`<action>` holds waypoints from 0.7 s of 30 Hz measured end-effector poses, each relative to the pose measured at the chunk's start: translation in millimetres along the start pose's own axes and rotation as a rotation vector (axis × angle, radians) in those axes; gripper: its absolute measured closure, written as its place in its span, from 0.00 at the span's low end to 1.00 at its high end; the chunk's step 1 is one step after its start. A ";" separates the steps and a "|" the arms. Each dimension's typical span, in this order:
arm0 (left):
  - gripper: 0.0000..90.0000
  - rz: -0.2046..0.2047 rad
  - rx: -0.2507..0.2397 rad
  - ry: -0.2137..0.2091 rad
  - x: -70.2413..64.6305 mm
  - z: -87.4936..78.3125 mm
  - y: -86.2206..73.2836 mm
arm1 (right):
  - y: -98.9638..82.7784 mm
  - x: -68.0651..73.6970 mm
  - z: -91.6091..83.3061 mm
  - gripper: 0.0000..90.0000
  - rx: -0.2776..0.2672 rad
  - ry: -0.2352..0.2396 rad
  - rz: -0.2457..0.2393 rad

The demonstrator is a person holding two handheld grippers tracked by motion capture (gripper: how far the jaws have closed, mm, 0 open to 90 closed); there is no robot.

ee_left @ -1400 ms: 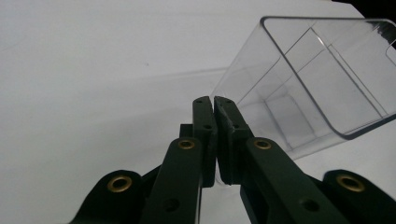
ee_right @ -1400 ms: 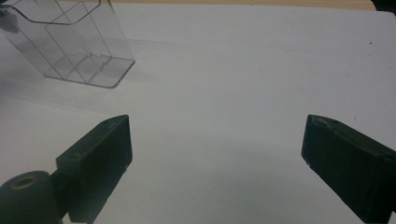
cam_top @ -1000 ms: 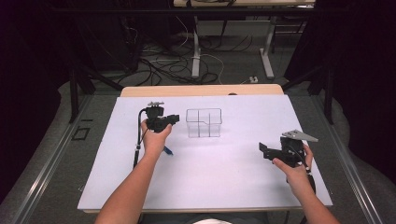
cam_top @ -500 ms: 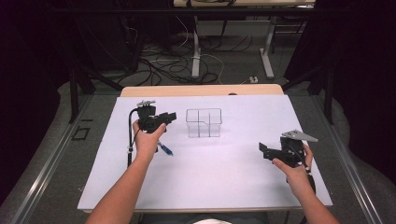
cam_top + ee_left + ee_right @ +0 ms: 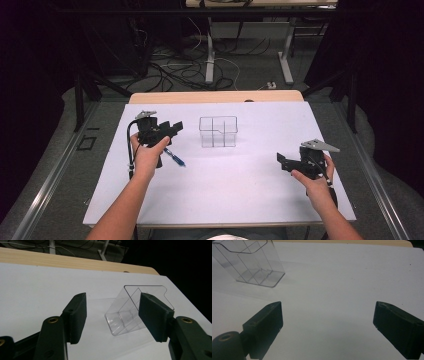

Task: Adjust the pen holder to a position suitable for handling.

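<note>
A blue pen [image 5: 175, 159] lies flat on the white table sheet [image 5: 235, 185], just right of the person's left hand. My left gripper [image 5: 175, 128] hovers above and behind it, pointing toward a clear plastic divided holder [image 5: 218, 131]. Its jaws have just been opening and nothing is between them. In the left gripper view the left gripper [image 5: 113, 308] frames the holder [image 5: 120, 320], which stands farther off. My right gripper [image 5: 281, 161] rests at the right, open and empty. In its own view the right gripper [image 5: 328, 315] looks over bare sheet, with the holder [image 5: 254, 265] at the upper left.
The sheet covers a wooden table whose far edge [image 5: 215, 96] shows as a tan strip. Beyond it are table legs and cables on the floor [image 5: 200, 65]. Dark drop-offs lie to both sides of the table.
My left gripper has opened and lifted up and to the left, away from the pen, which now lies uncovered on the sheet. The right gripper has not moved.
</note>
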State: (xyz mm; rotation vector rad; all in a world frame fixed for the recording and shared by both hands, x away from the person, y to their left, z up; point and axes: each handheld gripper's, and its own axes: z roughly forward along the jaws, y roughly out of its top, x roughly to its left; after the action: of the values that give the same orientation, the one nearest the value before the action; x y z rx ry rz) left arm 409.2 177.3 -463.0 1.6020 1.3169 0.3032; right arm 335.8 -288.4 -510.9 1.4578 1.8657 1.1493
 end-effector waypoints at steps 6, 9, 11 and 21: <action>0.40 0.035 0.043 0.062 6.8 -5.6 -2.4 | -0.1 0.3 0.1 0.10 0.001 0.000 -0.001; 0.40 0.050 0.070 0.071 10.8 -9.7 -2.6 | 0.2 0.4 -0.6 0.10 0.002 0.001 -0.003; 0.39 0.058 0.058 0.081 12.2 -12.5 -2.7 | 0.3 0.1 -0.8 0.10 0.002 0.003 -0.003; 0.24 0.099 0.054 0.086 17.2 -29.0 -3.1 | 3.9 3.2 -1.8 0.10 -0.004 0.003 -0.014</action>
State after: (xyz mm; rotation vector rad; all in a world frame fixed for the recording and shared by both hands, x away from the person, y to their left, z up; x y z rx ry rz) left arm 393.3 206.8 -458.4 1.7194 1.3226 0.4038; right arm 335.4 -285.7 -506.3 1.4388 1.8717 1.1487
